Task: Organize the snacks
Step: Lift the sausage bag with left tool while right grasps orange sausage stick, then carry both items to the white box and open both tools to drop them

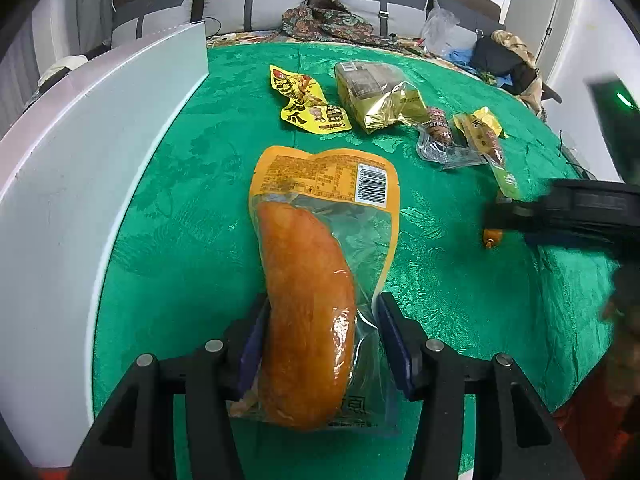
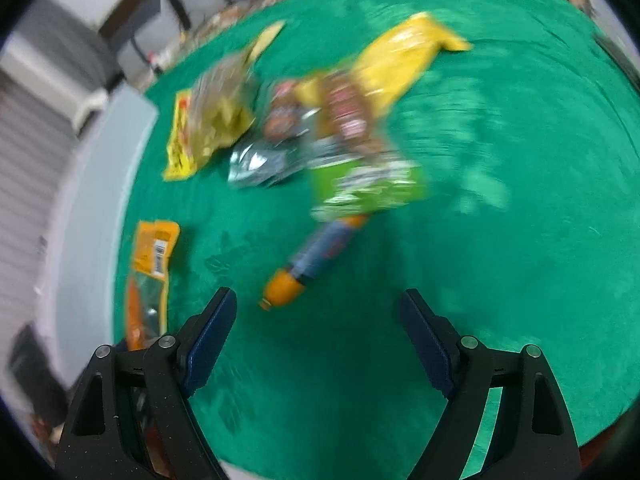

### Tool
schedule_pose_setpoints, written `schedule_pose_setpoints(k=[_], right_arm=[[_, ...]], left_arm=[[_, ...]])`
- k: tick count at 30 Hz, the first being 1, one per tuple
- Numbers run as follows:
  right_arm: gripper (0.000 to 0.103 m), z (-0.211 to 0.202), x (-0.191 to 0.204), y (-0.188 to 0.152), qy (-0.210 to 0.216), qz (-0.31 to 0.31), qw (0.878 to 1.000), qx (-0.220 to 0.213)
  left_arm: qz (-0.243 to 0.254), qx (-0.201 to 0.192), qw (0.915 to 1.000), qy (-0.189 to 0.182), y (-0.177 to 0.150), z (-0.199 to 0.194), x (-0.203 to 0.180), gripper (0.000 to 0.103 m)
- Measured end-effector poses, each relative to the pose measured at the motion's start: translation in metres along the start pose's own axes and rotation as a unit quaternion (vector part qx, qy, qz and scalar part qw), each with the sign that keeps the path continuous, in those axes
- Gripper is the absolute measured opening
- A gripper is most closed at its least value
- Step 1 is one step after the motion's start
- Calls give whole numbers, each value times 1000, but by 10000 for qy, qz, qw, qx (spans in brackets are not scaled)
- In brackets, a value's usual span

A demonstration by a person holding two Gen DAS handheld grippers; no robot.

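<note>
Surface: a green patterned tablecloth [image 1: 180, 184] covers the table; grey-cushioned chairs [image 1: 256, 0] stand behind it.
Box: a white box [image 1: 80, 152] sits along the cloth's left edge in the left wrist view.
Left gripper [image 1: 320, 344]: its blue pads pinch the near end of the orange vacuum pack [image 1: 316, 256], which lies lengthwise on the cloth, barcode end away.
Right gripper [image 2: 318, 344]: jaws spread wide with nothing between them, above bare cloth, just short of the orange-tipped sausage [image 2: 304, 268]; this view is blurred.
Other snacks: a yellow packet [image 1: 308, 104], a gold bag [image 1: 380, 96] and small sausage packs [image 1: 460, 136] lie together at the far side, apart from the held pack.
</note>
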State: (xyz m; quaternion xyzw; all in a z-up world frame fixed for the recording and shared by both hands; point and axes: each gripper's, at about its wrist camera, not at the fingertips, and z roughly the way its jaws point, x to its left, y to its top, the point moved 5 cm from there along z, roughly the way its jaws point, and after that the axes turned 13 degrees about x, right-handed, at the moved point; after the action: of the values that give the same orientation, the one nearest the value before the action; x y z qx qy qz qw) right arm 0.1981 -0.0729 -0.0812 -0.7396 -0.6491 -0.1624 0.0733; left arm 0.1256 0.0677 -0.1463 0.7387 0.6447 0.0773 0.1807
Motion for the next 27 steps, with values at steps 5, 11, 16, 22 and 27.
schedule_pose_setpoints(k=[5,11,16,22,27], right_arm=[[18,8,23,16,-1361,-381,9886,-526],[16,-17,-26,-13,242,166,9991,-322],[16,-28,-59,-42,1769,713,9816,-106],[16,-27,-56,-51,3165,1157,9415,-1],[17,-50,-13,-39,3255,701,9429,-117]], left_arm=[[-71,-15,9999,-97,0,-2,4,52],[-387,-16,9982,-460,4,-3,13,52],[-721,-52,9939,-838,7,-6,24,52],[-969,-219,9867,-1285,5,-26,26,52],[-1211,-736,9731,-1815,7,-84,31,52]])
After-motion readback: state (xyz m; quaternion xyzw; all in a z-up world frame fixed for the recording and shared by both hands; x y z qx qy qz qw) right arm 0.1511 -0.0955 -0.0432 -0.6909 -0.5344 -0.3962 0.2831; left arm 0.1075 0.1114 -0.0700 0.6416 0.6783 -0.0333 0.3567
